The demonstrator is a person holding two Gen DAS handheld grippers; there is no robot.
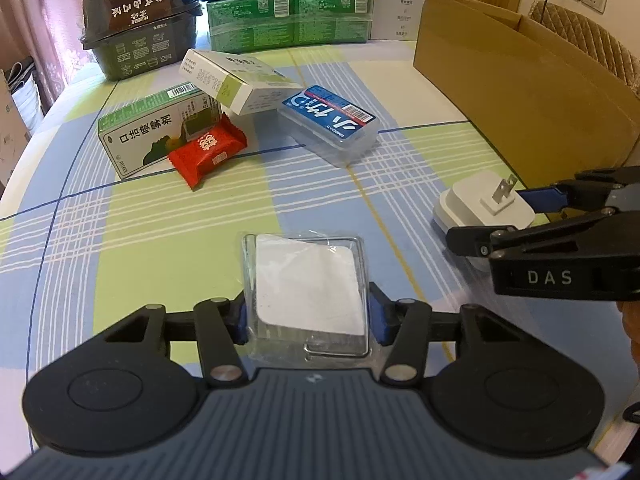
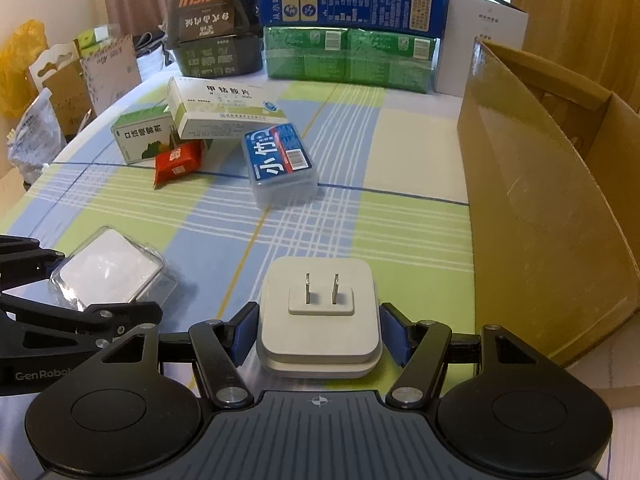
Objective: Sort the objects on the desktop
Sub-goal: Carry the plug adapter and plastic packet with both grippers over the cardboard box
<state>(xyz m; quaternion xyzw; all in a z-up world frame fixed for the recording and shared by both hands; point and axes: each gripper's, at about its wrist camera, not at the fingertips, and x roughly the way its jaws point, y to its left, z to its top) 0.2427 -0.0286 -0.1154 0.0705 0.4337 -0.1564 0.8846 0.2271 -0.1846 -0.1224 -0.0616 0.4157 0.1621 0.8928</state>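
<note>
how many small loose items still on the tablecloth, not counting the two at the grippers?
4, clustered mid-table: green spray box, red snack packet against it, white medicine box propped on top, clear blue-label case beside. None visibly hidden.

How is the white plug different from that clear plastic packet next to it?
The white plug is a thick, opaque block with two metal prongs pointing up; the clear plastic packet is flat, see-through, with a white square inside. Both lie on the checked tablecloth, each between a pair of tongs.

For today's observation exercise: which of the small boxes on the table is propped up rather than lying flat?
The white medicine box: it leans tilted across the green spray box.
</note>
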